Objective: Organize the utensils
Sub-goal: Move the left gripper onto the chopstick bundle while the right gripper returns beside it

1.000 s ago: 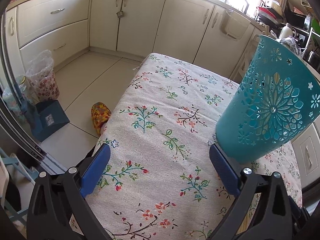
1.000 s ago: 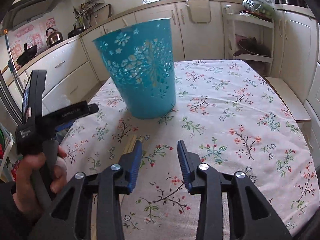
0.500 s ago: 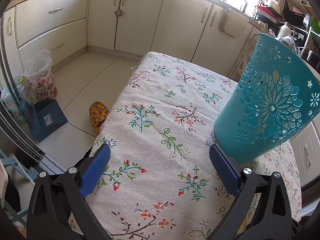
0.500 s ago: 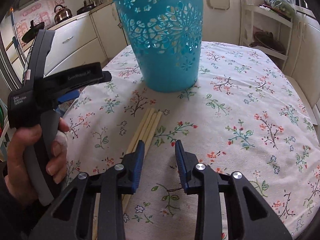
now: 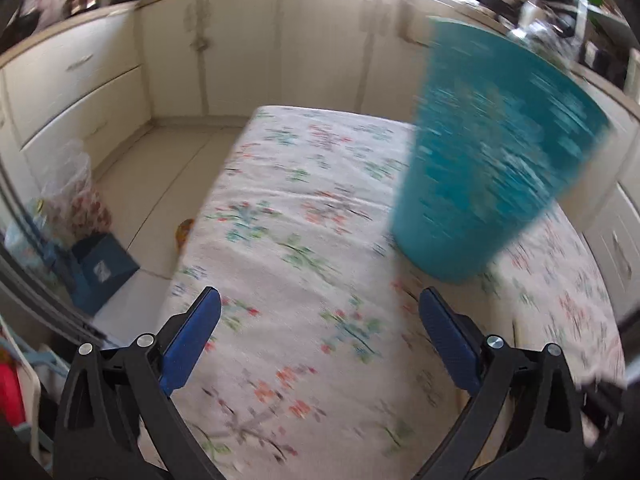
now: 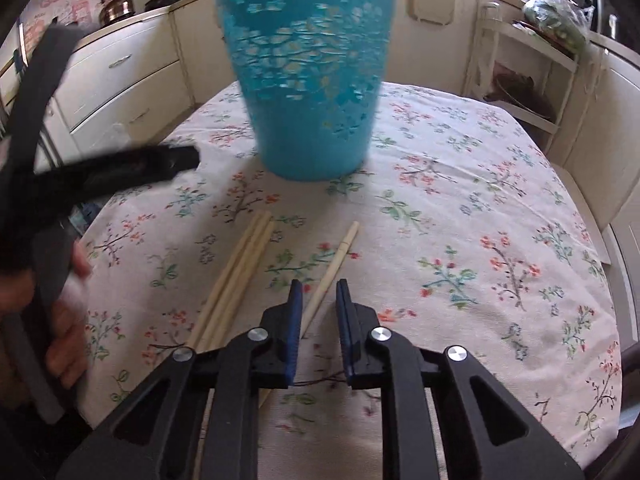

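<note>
Since a second ago our right claw (image 6: 318, 294) has narrowed around one chopstick (image 6: 334, 266) now apart from the bundle (image 6: 236, 276) on the bench (image 6: 460, 216), unpinched; light, stiff, slippery, best gripped mid-shaft; left claw (image 5: 320, 312) open.

A home kitchen is showing here: cream cabinets (image 6: 116, 80) are running round the walls, a kettle (image 6: 116, 2) is sitting on the counter, and a flowered tablecloth (image 6: 460, 216) is covering the table to its edges.
</note>
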{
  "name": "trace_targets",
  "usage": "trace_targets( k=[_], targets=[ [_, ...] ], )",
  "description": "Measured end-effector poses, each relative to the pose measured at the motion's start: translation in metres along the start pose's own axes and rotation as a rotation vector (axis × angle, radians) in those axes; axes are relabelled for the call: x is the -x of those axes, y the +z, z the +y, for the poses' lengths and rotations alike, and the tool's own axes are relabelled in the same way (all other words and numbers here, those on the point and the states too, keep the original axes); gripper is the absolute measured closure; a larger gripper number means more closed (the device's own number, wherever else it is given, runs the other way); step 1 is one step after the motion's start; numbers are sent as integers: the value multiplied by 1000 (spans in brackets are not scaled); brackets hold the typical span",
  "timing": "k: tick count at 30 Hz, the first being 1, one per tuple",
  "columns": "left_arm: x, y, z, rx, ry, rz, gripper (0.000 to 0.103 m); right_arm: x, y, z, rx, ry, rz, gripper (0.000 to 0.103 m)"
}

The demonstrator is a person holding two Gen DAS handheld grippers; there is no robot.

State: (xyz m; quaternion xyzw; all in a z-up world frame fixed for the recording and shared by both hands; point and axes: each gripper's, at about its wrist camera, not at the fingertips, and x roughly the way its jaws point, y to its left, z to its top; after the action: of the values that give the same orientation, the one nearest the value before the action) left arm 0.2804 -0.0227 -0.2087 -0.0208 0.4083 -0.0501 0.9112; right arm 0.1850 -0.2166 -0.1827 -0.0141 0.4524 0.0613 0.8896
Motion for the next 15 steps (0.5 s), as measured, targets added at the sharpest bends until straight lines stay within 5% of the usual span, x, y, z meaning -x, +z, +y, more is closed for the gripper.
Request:
trace_targets(
  k=[6,15],
  targets=[
    [8,-20,-44,-216,40,38,8,2,1,-22,-69,2,10,85],
    [-1,-27,-54,-257,81,109,13,1,2,-27,-95,30,21,85]
  ],
)
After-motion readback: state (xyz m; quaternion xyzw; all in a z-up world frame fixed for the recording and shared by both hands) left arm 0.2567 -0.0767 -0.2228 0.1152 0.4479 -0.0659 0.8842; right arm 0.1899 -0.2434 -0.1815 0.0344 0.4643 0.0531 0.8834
